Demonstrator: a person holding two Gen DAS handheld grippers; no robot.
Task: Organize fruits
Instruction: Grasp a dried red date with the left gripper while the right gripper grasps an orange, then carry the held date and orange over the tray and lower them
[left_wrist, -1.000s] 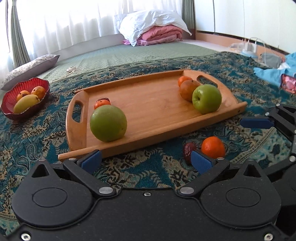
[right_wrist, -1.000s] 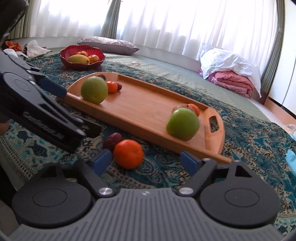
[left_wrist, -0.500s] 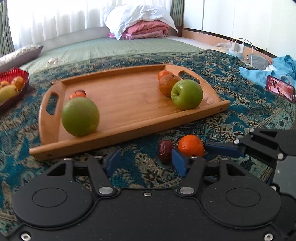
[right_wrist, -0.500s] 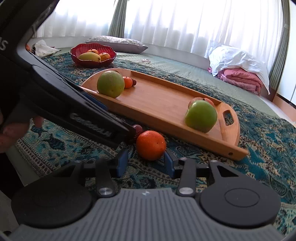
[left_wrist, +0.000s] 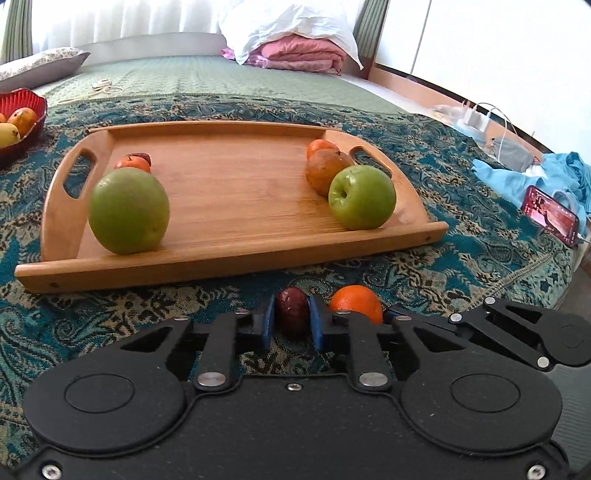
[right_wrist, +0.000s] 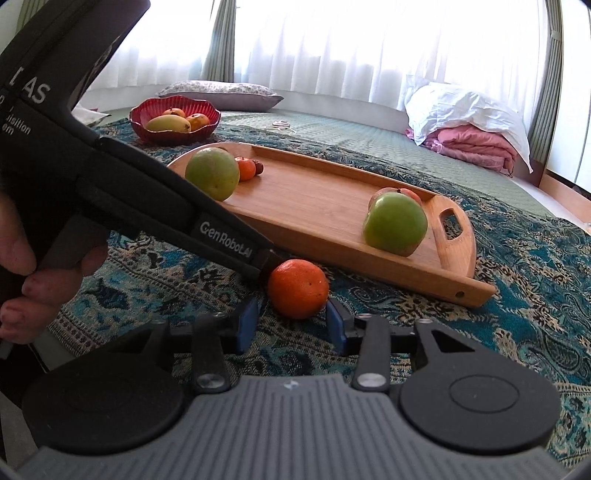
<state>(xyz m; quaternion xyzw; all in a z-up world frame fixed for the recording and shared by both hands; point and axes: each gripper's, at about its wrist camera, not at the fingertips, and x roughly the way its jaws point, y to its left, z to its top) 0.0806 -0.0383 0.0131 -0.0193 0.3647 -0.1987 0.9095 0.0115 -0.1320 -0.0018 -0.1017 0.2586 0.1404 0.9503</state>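
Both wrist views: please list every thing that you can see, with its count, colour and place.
tray: one, wooden, on the patterned cloth
big green fruits: two, one at each end of the tray
small orange fruit: one, behind the left green fruit
brown fruit: one, behind the right green fruit
orange: one, on the cloth before the tray
dark red fruit: one, beside the orange
bowl: one, red, holds yellow and orange fruits
pillow: one, grey, behind the bowl
phone: one, far right
left claw: shut on the dark red fruit
right claw: around the orange, just been closing
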